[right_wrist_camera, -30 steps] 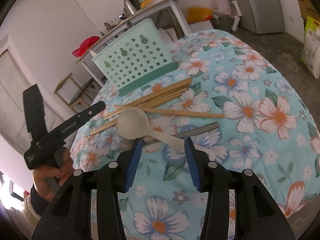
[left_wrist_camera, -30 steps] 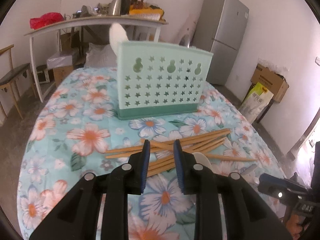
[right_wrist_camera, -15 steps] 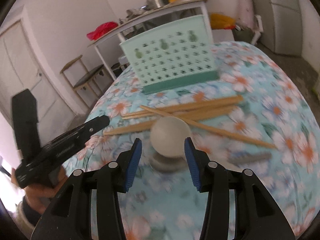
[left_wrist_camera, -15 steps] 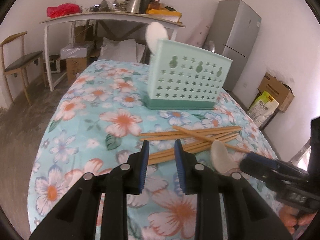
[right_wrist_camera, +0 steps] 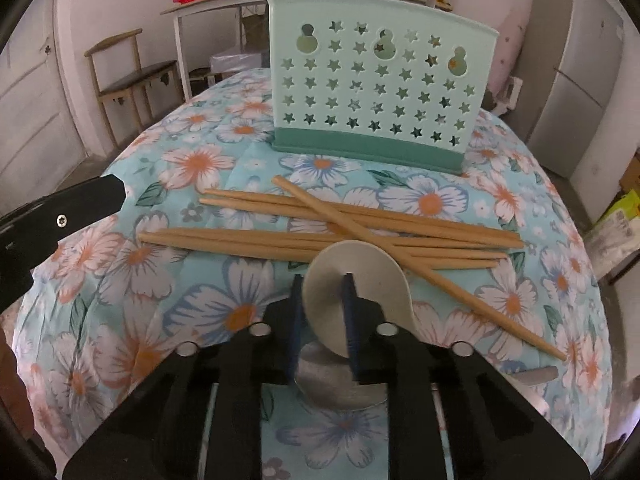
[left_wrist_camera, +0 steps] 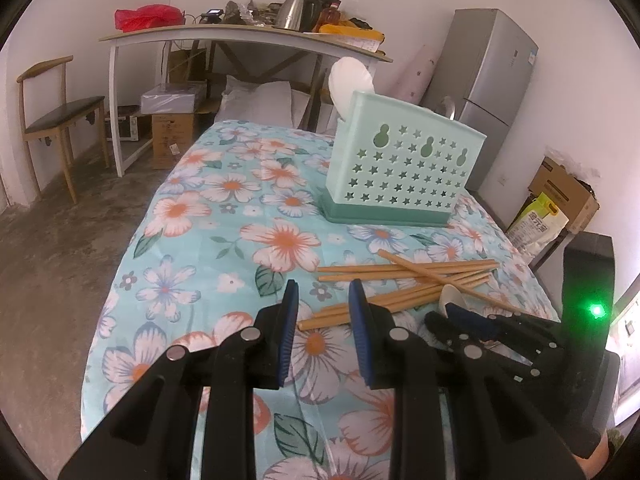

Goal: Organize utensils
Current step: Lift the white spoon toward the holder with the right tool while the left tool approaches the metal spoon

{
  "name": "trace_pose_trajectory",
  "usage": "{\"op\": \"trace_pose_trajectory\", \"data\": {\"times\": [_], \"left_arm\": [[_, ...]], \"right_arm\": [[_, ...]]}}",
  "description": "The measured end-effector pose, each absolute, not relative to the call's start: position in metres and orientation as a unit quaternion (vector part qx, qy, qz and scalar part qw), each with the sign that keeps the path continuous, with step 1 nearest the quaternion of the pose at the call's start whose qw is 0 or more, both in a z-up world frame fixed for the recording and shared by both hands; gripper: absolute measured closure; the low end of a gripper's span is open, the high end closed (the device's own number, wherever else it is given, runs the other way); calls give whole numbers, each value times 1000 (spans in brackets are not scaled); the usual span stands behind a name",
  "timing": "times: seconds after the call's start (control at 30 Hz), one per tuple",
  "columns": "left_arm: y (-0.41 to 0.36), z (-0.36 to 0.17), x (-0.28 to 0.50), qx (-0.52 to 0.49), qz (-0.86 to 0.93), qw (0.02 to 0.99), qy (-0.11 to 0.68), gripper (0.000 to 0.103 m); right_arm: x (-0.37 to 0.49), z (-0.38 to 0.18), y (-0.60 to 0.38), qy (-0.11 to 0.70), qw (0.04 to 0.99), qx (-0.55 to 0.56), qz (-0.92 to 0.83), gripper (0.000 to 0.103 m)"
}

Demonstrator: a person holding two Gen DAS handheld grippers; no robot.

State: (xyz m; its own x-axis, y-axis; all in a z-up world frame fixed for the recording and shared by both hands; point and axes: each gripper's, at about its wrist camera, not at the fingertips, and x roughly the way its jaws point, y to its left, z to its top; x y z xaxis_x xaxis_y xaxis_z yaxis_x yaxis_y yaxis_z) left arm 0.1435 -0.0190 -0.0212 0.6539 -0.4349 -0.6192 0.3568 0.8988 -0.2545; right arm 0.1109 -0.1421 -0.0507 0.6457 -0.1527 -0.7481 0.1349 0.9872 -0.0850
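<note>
Right wrist view: my right claw (right_wrist_camera: 323, 312) is closing on the white spoon (right_wrist_camera: 356, 300), its bowl between the pads, beside the chopsticks (right_wrist_camera: 360, 232) on the flowered cloth (right_wrist_camera: 224, 312). The green holder (right_wrist_camera: 380, 92) stands behind them. My left claw (left_wrist_camera: 323, 320) hovers slightly parted, gripping nothing.

A mint green holder (right_wrist_camera: 380, 92) with star cutouts stands upright at twelve o'clock. Wooden chopsticks (right_wrist_camera: 360, 232) lie crossed before it. A white spoon (right_wrist_camera: 360, 276) rests at six o'clock, touching them.
</note>
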Motion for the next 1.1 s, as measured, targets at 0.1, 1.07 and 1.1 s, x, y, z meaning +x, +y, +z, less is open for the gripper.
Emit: {"op": "trace_pose_trajectory", "data": {"times": [0.1, 1.07, 1.1], "left_arm": [[-19, -21, 143, -56, -219, 908, 353, 78], [-91, -32, 101, -83, -375, 805, 452, 77], [-93, -36, 101, -88, -375, 799, 461, 77]], "right_arm": [[107, -46, -143, 405, 911, -9, -77, 97], [10, 57, -285, 193, 920, 335, 61, 100], [10, 56, -286, 192, 920, 337, 61, 100]]}}
